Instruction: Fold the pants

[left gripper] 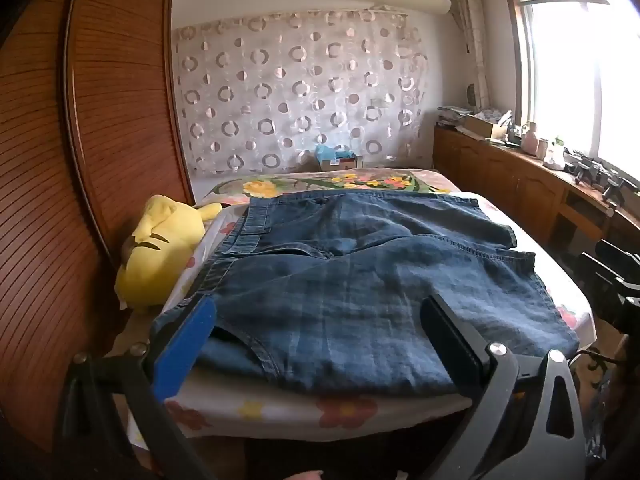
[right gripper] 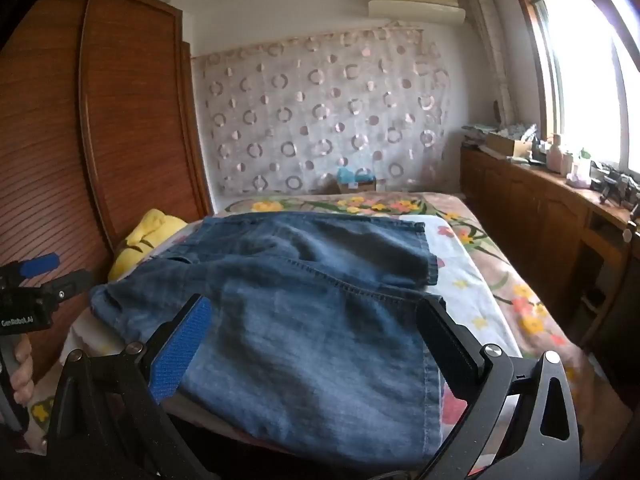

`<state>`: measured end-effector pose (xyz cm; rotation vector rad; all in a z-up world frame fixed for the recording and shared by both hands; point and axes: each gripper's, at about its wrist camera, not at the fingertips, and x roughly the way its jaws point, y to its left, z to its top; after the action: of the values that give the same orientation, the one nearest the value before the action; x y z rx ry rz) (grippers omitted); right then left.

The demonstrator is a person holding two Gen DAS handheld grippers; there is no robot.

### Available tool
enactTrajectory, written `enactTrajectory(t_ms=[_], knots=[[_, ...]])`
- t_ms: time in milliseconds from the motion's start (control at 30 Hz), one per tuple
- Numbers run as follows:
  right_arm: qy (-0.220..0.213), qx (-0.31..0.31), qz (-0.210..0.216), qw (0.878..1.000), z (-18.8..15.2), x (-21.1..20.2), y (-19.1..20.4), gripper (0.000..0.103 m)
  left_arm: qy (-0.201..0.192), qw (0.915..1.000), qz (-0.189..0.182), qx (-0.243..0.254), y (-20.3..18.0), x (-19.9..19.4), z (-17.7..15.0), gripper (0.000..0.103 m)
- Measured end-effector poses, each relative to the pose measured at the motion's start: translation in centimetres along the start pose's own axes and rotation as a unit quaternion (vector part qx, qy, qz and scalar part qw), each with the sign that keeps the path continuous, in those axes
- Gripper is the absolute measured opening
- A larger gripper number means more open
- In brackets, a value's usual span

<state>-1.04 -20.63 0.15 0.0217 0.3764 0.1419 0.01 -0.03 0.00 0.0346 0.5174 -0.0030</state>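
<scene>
Blue denim pants [left gripper: 360,272] [right gripper: 312,320] lie spread flat on the bed [left gripper: 348,404] [right gripper: 480,280], which has a floral sheet. The waistband [left gripper: 248,224] points left and the two short legs run to the right, hems [left gripper: 516,236] at the right side. My left gripper [left gripper: 320,302] stands open over the pants' near edge by the waist, with nothing pinched. The right gripper [right gripper: 316,300] is open too, its fingers straddling the near leg without pressing on it. In the right wrist view the left gripper [right gripper: 40,276] shows at the far left, held by a hand [right gripper: 22,364].
A yellow plush toy [left gripper: 160,248] [right gripper: 148,236] lies at the bed's left edge against a wooden wardrobe [left gripper: 100,140]. A low wooden cabinet [left gripper: 520,184] with clutter runs along the right under the window. A cardboard box [left gripper: 338,160] stands beyond the bed's far end.
</scene>
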Motion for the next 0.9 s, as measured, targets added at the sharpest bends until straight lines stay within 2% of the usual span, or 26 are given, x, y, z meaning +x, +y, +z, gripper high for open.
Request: enactTrajectory(t_ms=[900], knots=[[0.001, -0.007, -0.003, 1.000, 0.08, -0.08, 0.20, 0.103, -0.008, 1.0000, -0.006, 0.000, -0.48, -0.67, 0.61, 0.103]])
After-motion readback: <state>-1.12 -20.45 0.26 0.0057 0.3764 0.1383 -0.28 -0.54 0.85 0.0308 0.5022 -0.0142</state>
